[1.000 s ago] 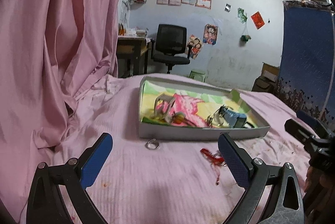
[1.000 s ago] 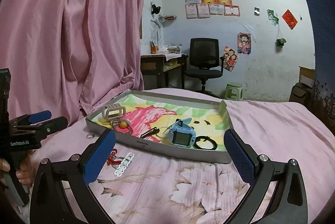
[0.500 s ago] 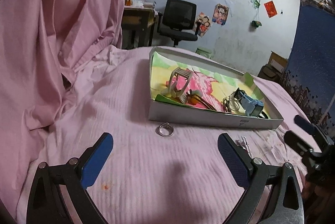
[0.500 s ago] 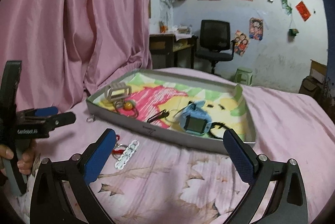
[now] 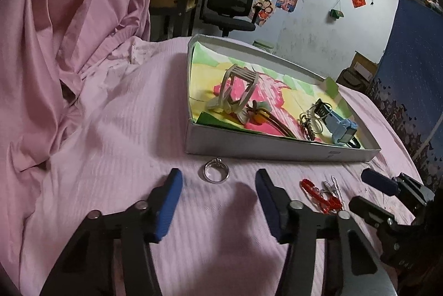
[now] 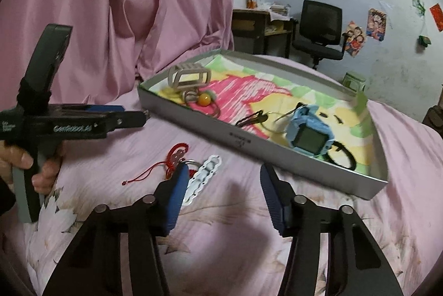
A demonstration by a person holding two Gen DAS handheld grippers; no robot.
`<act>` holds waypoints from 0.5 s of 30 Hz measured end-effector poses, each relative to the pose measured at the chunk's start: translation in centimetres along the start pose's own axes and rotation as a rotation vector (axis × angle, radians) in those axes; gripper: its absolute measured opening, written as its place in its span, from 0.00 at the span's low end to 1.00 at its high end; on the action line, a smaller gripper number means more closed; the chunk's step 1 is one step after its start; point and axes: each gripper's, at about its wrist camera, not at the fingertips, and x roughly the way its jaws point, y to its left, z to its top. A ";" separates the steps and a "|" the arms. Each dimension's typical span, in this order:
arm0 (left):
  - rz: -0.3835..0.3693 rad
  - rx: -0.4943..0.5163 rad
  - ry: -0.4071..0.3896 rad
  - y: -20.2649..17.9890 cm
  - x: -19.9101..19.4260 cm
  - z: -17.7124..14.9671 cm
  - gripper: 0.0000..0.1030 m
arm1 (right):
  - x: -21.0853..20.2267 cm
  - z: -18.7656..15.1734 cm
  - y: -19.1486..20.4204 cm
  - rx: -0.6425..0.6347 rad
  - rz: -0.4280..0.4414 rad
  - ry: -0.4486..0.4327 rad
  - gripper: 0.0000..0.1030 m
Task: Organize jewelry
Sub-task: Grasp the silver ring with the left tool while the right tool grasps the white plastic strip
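Note:
A silver ring [image 5: 216, 173] lies on the pink bedsheet just in front of the grey tray [image 5: 277, 149]. My left gripper [image 5: 218, 182] is open and empty, low over the sheet, its blue pads either side of the ring and just short of it. A red knotted charm [image 6: 175, 156] and a white bracelet [image 6: 205, 177] lie on the sheet; my right gripper [image 6: 223, 179] is open and empty, its left pad over the charm's ring. The tray [image 6: 249, 143] holds a beige hair claw [image 6: 188, 76], an amber bead [image 6: 205, 99] and a blue watch [image 6: 307, 132].
Pink curtains [image 5: 69, 19] hang on the left. A desk [image 5: 171, 8] and a black office chair [image 5: 229, 5] stand behind the bed. A blue panel [image 5: 415, 74] is at the right. A black hair tie [image 6: 340, 157] lies in the tray's near corner.
Both grippers have dropped lower and moved forward, and their fingers have narrowed. The left one now frames the ring; the right one has come up to the charm and bracelet.

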 end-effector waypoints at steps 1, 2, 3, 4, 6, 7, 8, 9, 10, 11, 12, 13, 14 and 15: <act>-0.001 -0.002 0.005 0.1 0.2 0.0 0.45 | 0.2 0.0 0.1 -0.001 0.007 0.008 0.42; -0.002 -0.003 0.007 0.0 0.3 0.1 0.44 | 0.4 0.0 0.1 -0.002 0.011 0.016 0.42; -0.003 -0.005 0.012 0.0 0.5 0.0 0.42 | 0.5 0.0 0.2 -0.003 0.017 0.022 0.41; -0.004 -0.005 0.016 0.1 0.6 0.1 0.40 | 0.7 0.0 0.2 -0.005 0.023 0.029 0.39; -0.008 -0.005 0.020 0.1 0.8 0.1 0.36 | 1.0 0.0 0.4 -0.008 0.032 0.042 0.36; -0.011 -0.005 0.024 0.1 0.9 0.2 0.33 | 1.2 0.0 0.5 -0.009 0.037 0.050 0.36; -0.013 -0.004 0.026 0.2 1.0 0.2 0.32 | 1.4 -0.1 0.5 -0.009 0.040 0.058 0.36; -0.014 -0.004 0.030 0.2 1.1 0.2 0.30 | 1.5 -0.1 0.5 -0.008 0.041 0.063 0.36; -0.015 -0.003 0.033 0.2 1.2 0.2 0.29 | 1.6 -0.1 0.5 -0.006 0.042 0.069 0.36; -0.016 -0.001 0.035 0.1 1.3 0.2 0.28 | 1.8 -0.1 0.4 -0.002 0.043 0.075 0.36; -0.016 0.001 0.037 0.1 1.3 0.2 0.27 | 1.9 -0.2 0.4 0.003 0.043 0.080 0.36; -0.016 0.002 0.039 0.1 1.4 0.2 0.26 | 2.0 -0.2 0.2 0.011 0.042 0.085 0.36; -0.016 0.004 0.041 0.1 1.5 0.3 0.25 | 2.0 -0.2 0.1 0.015 0.040 0.087 0.36; -0.016 0.005 0.043 0.0 1.6 0.3 0.24 | 2.0 -0.3 0.0 0.023 0.037 0.089 0.36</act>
